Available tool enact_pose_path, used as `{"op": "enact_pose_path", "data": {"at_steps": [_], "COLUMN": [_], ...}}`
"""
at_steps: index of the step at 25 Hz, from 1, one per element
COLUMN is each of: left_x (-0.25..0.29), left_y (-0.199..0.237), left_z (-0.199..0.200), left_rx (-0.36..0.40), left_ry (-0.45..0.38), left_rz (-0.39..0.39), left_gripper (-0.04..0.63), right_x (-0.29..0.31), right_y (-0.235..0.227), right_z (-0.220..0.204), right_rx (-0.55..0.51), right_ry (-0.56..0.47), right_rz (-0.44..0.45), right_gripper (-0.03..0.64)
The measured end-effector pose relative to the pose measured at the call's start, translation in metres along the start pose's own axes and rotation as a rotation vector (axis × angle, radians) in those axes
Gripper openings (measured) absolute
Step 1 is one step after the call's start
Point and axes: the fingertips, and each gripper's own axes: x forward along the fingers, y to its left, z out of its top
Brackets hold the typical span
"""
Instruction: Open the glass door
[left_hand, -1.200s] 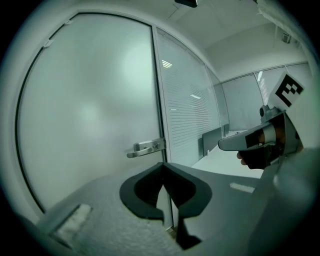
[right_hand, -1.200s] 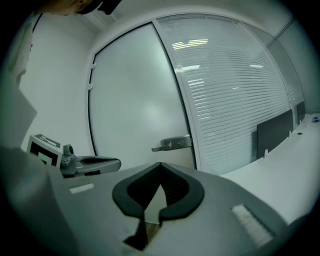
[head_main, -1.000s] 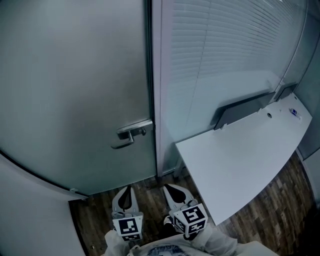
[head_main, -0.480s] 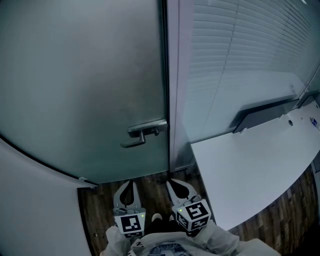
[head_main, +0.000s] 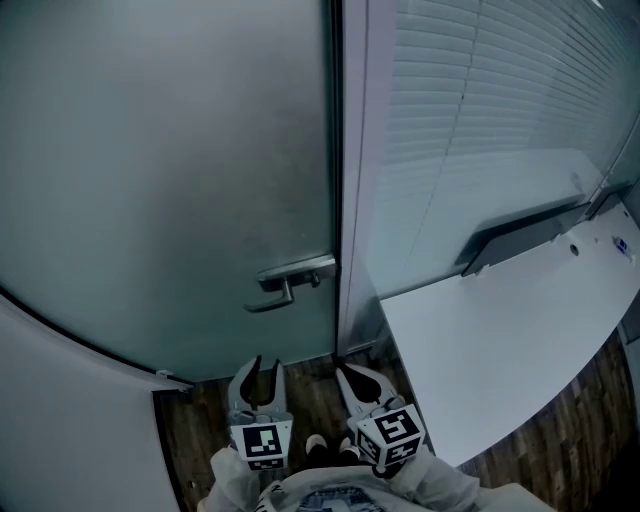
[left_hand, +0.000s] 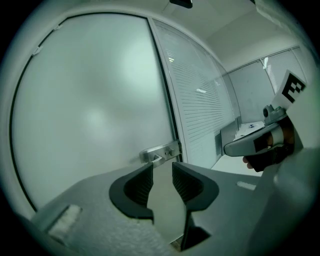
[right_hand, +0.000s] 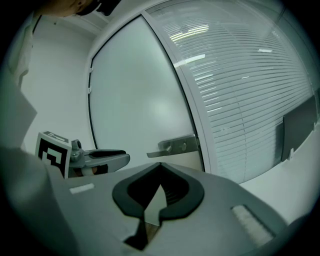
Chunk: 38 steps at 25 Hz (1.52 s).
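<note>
A frosted glass door (head_main: 170, 180) stands closed ahead, with a metal lever handle (head_main: 290, 280) on a plate at its right edge; the handle also shows in the left gripper view (left_hand: 159, 153) and the right gripper view (right_hand: 175, 146). My left gripper (head_main: 259, 368) hangs low in front of the door, below the handle and apart from it; its jaws are opening with nothing between them. My right gripper (head_main: 352, 377) is beside it to the right, jaws shut and empty.
A glass wall with horizontal blinds (head_main: 480, 120) runs right of the door frame (head_main: 352, 180). A white curved desk (head_main: 490, 330) juts out at the right, close to my right gripper. A white wall (head_main: 60, 420) flanks the left. The floor (head_main: 200, 430) is dark wood.
Both grippers have come closer to the door, and the handle now sits further right in the head view. The left jaws have parted; the right stay shut.
</note>
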Motion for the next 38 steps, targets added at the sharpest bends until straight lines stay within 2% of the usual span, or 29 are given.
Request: {"op": "enact_pose_path", "data": {"at_steps": [2,4,6,8,13,18,21,27,31,33,38], "left_x": [0.006,0.013,0.024,0.038,0.05,0.072,0.092,0.123,0.132,0.133,0.132], "left_y": [0.003,0.003,0.002,0.004,0.014,0.016,0.022,0.033,0.036,0.038,0.036], "left_z": [-0.001,-0.006,-0.012,-0.016,-0.016,-0.019,-0.029,-0.041,-0.041,-0.039,-0.041], "left_rx": [0.026,0.092,0.203,0.324,0.504,0.785,0.888,1.002,1.038,1.055,1.079], "left_ry": [0.012,0.032,0.052,0.061,0.047,0.042,0.06,0.098,0.097,0.09,0.08], "left_rz": [-0.015,-0.032,-0.049,-0.054,-0.022,-0.019,-0.021,-0.023,-0.004,0.012,0.037], "left_gripper": [0.153,0.195,0.241,0.26,0.264,0.263,0.262,0.259,0.214,0.16,0.114], "right_x": [0.001,0.0,-0.002,-0.005,-0.015,-0.015,-0.016,-0.023,-0.027,-0.028,-0.029], "right_y": [0.002,0.003,0.002,-0.002,-0.003,-0.002,0.0,-0.003,-0.006,-0.006,-0.005], "right_z": [0.001,0.001,0.001,-0.001,-0.014,-0.019,-0.022,-0.026,-0.03,-0.031,-0.034], "right_rx": [-0.005,-0.015,-0.019,-0.015,0.008,0.034,0.036,0.042,0.053,0.056,0.058], "right_ry": [0.0,0.002,0.002,0.003,0.029,0.026,0.029,0.041,0.049,0.053,0.06], "right_rz": [-0.006,-0.011,-0.026,-0.049,-0.085,-0.098,-0.102,-0.134,-0.153,-0.157,-0.161], "right_gripper": [0.006,0.006,0.006,0.006,0.006,0.006,0.006,0.006,0.006,0.006,0.006]}}
